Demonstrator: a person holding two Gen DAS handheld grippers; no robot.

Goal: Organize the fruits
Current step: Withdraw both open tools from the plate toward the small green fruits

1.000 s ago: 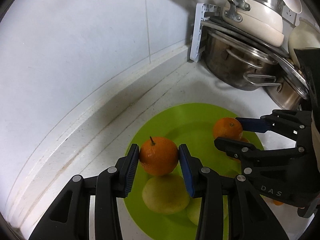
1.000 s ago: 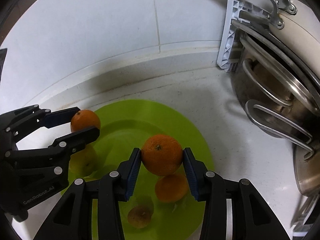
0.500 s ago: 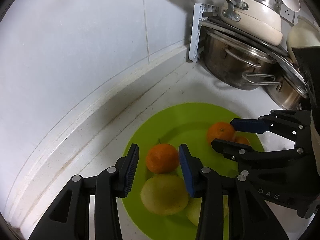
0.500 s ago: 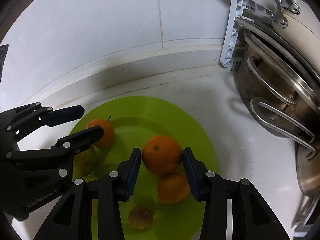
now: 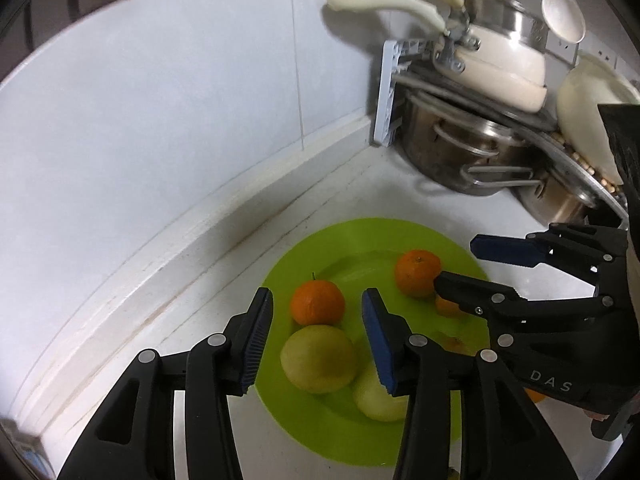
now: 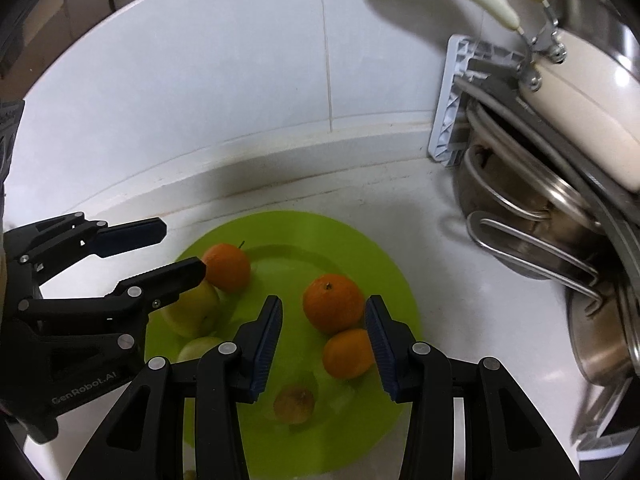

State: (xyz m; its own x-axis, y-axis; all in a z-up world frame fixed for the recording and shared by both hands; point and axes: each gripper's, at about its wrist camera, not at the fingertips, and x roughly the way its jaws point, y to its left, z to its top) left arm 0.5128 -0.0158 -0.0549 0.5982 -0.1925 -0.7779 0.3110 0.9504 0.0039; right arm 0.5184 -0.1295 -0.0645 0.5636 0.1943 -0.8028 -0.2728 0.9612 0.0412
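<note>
The left gripper [image 5: 316, 336] is hovering with fingers wide; one orange [image 5: 317, 302] is lying between them on the green plate [image 5: 372, 236]. The right gripper [image 6: 324, 336], fingers also wide, is flanking another orange [image 6: 333, 303].

Glossy green plastic plate [image 6: 384, 264], shiny steel pots [image 5: 452, 152], matt oranges [image 6: 333, 303]

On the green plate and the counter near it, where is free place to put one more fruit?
The round lime-green plate is bare along its far rim, toward the white tiled wall. White counter between plate and steel pots is also free. The near half is crowded with oranges, yellow fruit and both open grippers.
</note>
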